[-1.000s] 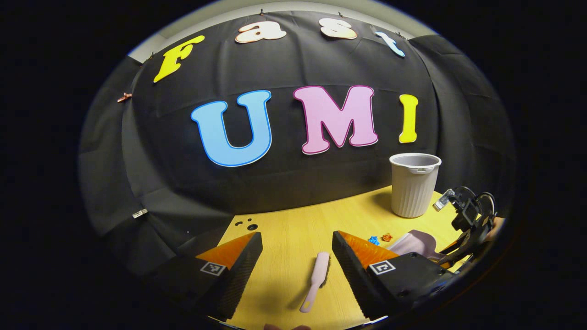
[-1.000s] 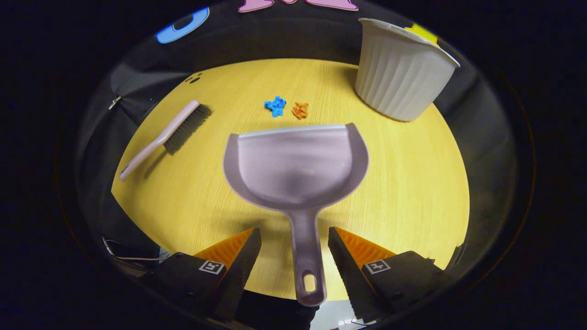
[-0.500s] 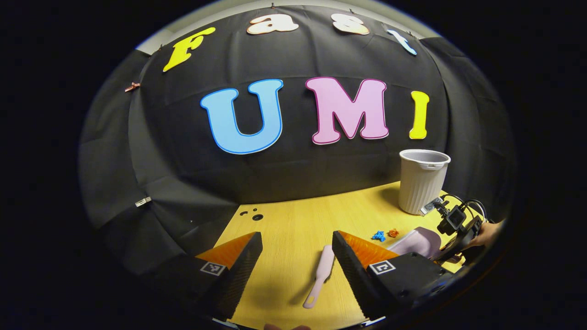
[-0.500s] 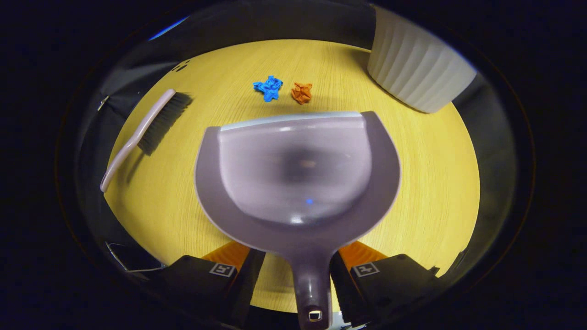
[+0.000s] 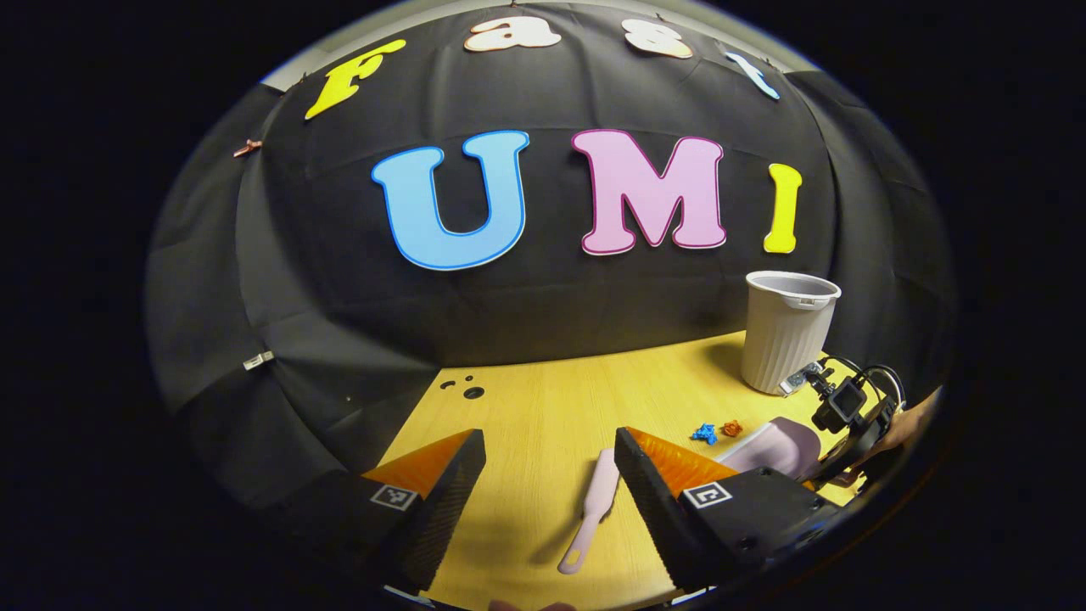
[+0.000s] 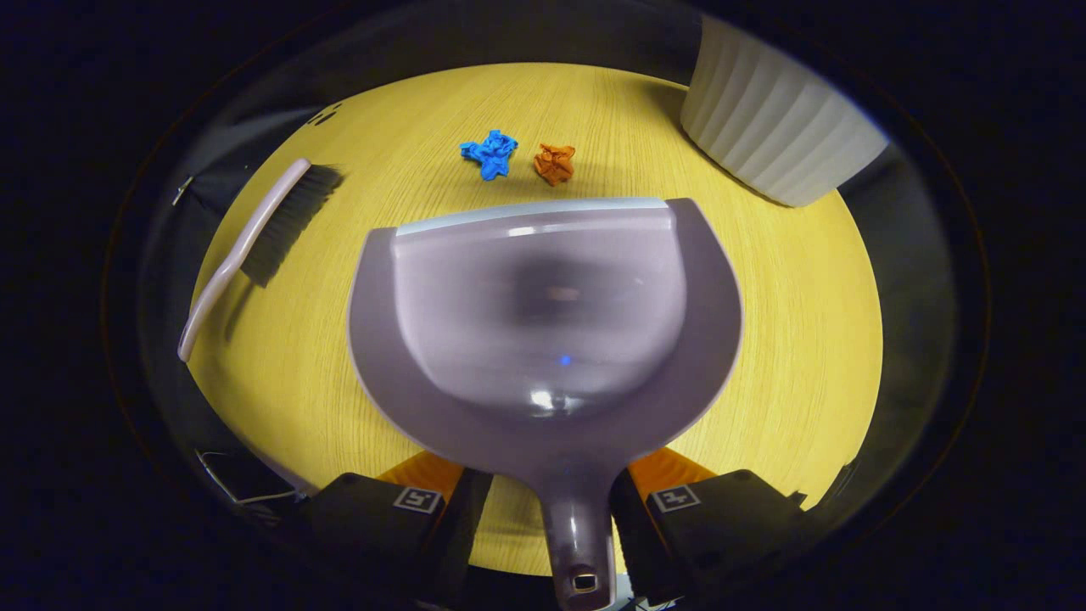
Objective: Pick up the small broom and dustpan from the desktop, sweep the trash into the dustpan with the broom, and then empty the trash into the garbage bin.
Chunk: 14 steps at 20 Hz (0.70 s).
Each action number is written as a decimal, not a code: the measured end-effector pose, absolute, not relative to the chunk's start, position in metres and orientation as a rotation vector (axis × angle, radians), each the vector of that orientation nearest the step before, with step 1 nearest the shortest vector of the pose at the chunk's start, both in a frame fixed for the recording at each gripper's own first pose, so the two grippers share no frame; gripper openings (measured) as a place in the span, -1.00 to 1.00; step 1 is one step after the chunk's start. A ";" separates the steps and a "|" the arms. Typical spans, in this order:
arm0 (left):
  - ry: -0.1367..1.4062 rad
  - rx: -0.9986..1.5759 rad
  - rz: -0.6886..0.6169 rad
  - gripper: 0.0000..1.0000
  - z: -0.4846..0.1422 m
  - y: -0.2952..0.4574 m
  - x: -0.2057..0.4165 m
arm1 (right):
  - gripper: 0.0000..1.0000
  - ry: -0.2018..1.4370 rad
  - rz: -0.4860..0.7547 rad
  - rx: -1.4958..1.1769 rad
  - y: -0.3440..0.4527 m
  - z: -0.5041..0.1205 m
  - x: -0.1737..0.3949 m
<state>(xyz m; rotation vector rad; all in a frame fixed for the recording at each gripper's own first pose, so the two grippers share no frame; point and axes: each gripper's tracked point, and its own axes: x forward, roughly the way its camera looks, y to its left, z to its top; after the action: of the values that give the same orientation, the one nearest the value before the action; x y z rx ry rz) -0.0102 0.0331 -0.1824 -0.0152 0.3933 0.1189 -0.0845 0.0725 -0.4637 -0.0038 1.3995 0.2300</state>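
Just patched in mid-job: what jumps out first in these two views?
In the right gripper view the dustpan dominates the middle of the desk, its handle between the right gripper fingers, which are not yet plainly pressing on it. Just past its front lip lie a blue scrap and an orange scrap, with the ribbed garbage bin at far right. The broom lies on the desk between the open left gripper fingers.

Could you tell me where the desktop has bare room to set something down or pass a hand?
Bare desktop lies right of the dustpan, below the bin, and also between broom and dustpan. It is crowded ahead of the dustpan's lip, where the blue scrap and orange scrap lie.
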 end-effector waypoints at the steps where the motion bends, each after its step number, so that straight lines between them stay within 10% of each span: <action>1: 0.414 -0.028 0.118 0.95 -0.189 0.034 -0.011 | 0.36 1.382 0.237 -0.009 0.071 -0.465 -0.081; 3: 0.461 -0.045 0.119 0.95 -0.206 0.036 -0.011 | -0.33 1.370 0.218 0.012 0.071 -0.467 -0.077; 14: 0.901 -0.075 -0.009 0.92 -0.327 0.013 -0.010 | -0.28 1.239 0.315 -0.092 0.048 -0.426 -0.094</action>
<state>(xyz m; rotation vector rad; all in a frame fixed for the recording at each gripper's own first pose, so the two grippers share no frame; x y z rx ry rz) -0.0096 0.0130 -0.3267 -0.0749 0.9007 -0.0088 -0.0939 0.0475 -0.4257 -0.0921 1.2391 0.3153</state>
